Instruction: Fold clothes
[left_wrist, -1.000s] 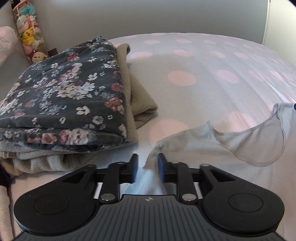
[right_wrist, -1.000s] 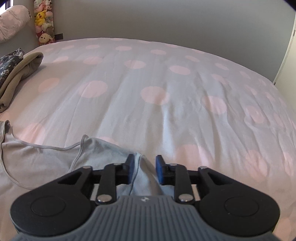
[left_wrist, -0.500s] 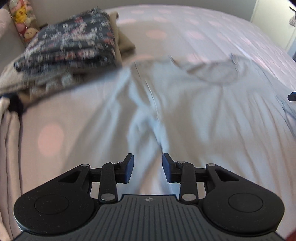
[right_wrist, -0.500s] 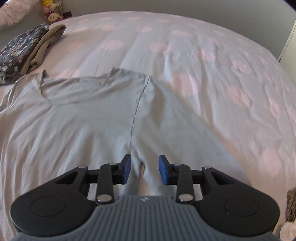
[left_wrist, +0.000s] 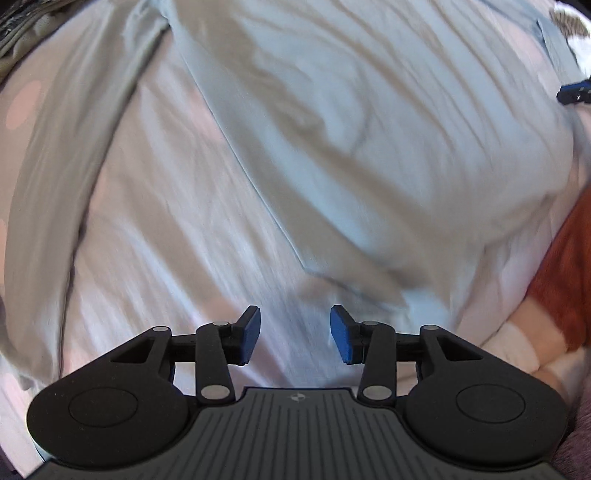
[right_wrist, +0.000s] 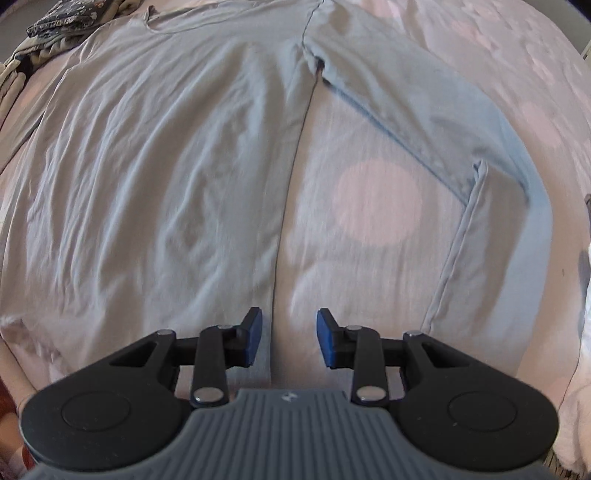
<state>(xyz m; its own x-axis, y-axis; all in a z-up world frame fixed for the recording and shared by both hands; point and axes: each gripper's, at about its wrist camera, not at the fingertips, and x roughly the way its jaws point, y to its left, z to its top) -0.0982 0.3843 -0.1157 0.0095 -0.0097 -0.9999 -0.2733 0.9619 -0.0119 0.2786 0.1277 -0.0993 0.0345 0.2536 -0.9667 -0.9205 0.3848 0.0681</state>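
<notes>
A pale grey long-sleeved shirt lies spread flat on the polka-dot bed sheet, its right sleeve bent back toward me. In the left wrist view the shirt body and its left sleeve show blurred. My left gripper is open and empty just above the sheet near the shirt's lower left corner. My right gripper is open and empty over the shirt's right side seam near the hem. The right gripper's tip shows in the left wrist view.
A stack of folded clothes, floral piece on top, sits at the far left of the bed. An orange-red cloth lies at the near right edge in the left wrist view. Something white lies at the bed's right edge.
Both grippers let go of the shirt's shoulders, opened, and drew back down toward the hem. The shirt now lies spread out flat.
</notes>
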